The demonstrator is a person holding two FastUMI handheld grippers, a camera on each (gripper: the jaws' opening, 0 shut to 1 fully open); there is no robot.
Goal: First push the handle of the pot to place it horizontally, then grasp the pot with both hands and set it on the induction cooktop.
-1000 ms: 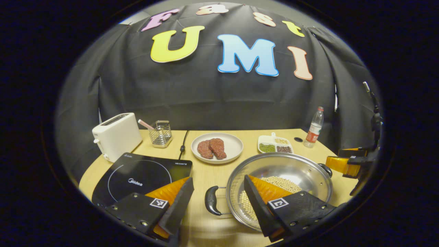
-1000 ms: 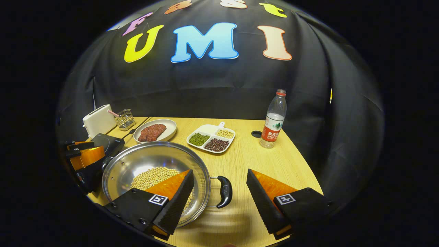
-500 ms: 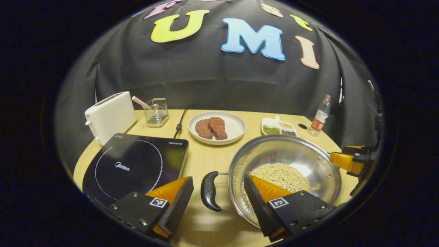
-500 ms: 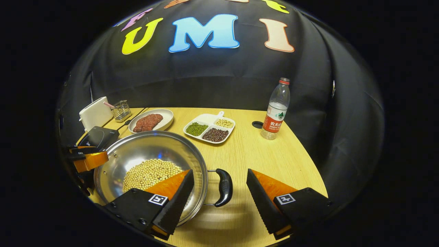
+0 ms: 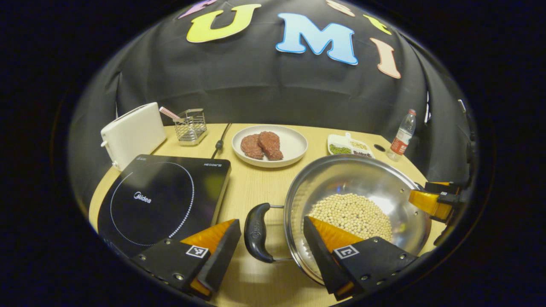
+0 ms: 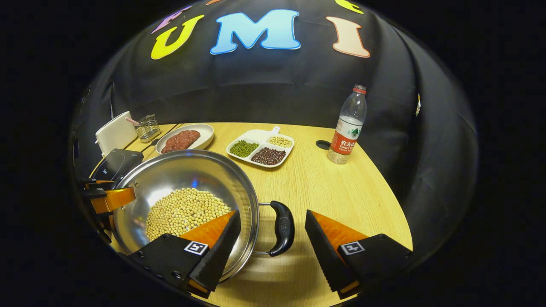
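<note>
A shiny steel pot (image 5: 362,187) (image 6: 179,175) holding pale beans rests on the wooden table, a black loop handle at each side. My left gripper (image 5: 271,251) is open, its fingers straddling the pot's left handle (image 5: 256,232) without touching it. My right gripper (image 6: 273,249) is open too, with the right handle (image 6: 283,228) between its fingers, untouched. The black induction cooktop (image 5: 158,198) (image 6: 117,164) lies to the left of the pot. The right gripper's fingers (image 5: 428,202) show past the pot's far rim in the left gripper view, and the left gripper's fingers (image 6: 111,199) show likewise in the right gripper view.
Behind the pot sit a plate of meat (image 5: 269,146), a divided dish of beans (image 6: 260,147) and a water bottle (image 6: 347,125). A white toaster (image 5: 132,132) and a wire holder (image 5: 190,125) stand at the back left, with a black cable (image 5: 219,143) on the table.
Both grippers have come lower and closer over the pot, so each handle now sits deeper between its fingers. The pot has not moved on the table. Both grippers stay open.
</note>
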